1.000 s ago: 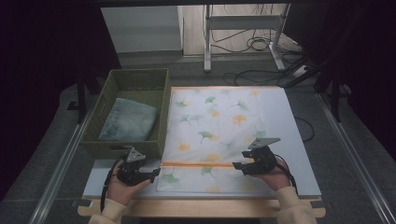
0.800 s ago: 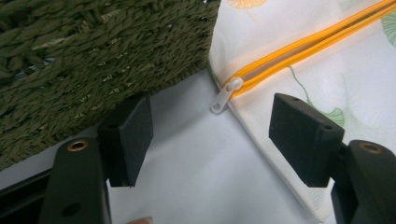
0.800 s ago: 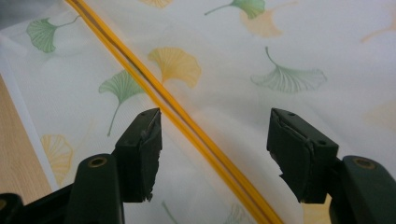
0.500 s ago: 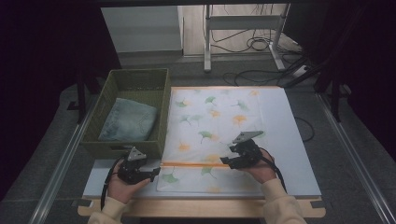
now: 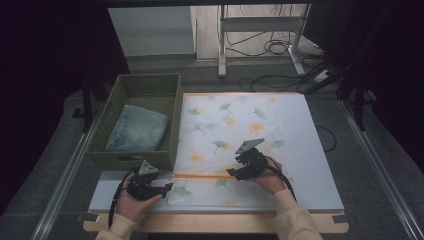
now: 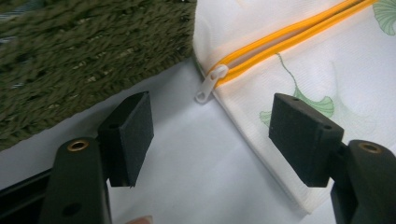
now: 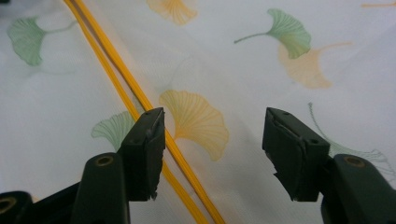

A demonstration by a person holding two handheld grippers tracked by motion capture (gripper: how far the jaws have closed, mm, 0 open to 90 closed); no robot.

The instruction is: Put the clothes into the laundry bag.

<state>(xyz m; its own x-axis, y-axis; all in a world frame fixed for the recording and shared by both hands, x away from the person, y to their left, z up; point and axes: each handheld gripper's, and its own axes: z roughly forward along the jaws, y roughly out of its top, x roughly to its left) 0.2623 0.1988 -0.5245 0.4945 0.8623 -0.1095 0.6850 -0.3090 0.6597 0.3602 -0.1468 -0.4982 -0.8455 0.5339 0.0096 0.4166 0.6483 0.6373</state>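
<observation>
On a pale table (image 5: 320,165) in a dim room with cables on the grey floor, a white laundry bag (image 5: 235,130) printed with ginkgo leaves lies flat, its long axis running away from the person. Its orange zipper (image 5: 210,176) crosses the near end from side to side, with the white pull (image 6: 210,83) at the left end, beside a green woven basket (image 5: 172,95). The left gripper (image 5: 167,186) rests near that pull, jaws wide and empty. The right gripper (image 5: 231,172) hovers over the zipper, jaws apart, holding nothing.
</observation>
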